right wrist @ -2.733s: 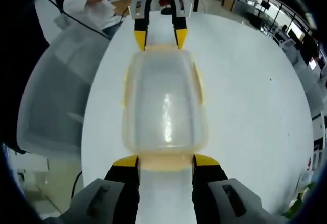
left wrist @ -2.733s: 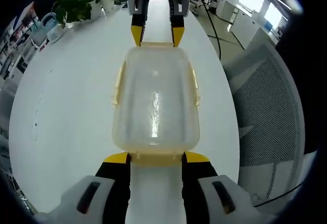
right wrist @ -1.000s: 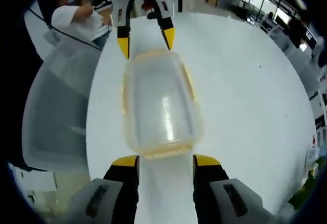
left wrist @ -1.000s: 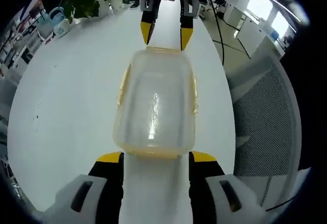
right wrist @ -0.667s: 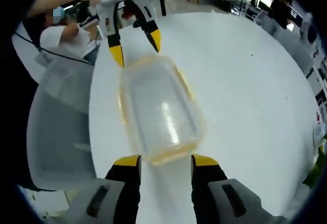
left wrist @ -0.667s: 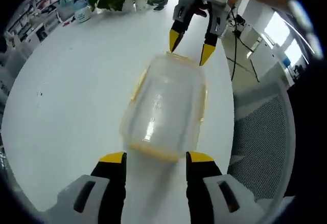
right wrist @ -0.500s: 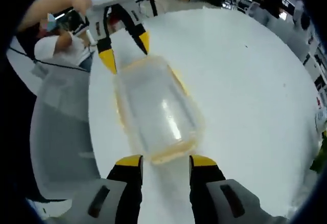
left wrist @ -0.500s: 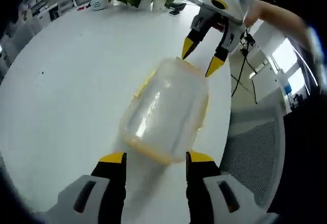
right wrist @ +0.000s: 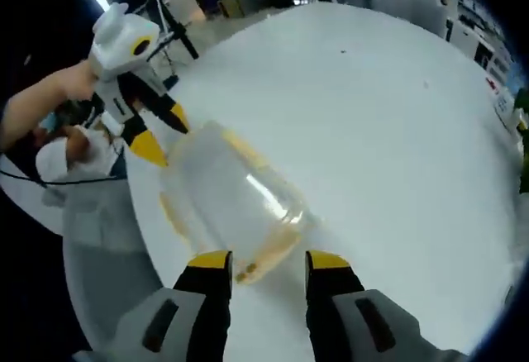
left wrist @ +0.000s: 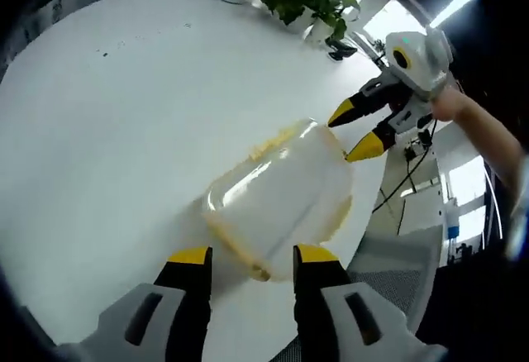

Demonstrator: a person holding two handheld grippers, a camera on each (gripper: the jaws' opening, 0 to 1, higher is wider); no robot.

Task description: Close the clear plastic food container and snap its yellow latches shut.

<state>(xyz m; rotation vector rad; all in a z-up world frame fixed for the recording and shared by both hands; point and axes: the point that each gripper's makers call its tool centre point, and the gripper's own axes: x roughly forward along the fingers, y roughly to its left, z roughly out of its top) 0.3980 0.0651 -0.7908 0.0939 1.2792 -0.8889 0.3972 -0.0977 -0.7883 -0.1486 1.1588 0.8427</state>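
Now the clear plastic food container (left wrist: 277,201) lies lidded on the white worktop (left wrist: 116,114), long axis running between the grippers. Left gripper (left wrist: 246,256) sits just short of one short end, right gripper (right wrist: 269,258) at the other; both spread, holding nothing. Versus 2.7 s ago, both have backed off and the container appears skewed diagonally.

— Can any text, label, brand or number be read in either view?
— None can be read. No lettering is seen on the clear food container (left wrist: 277,201), and none is made out on the white surface (left wrist: 124,114).
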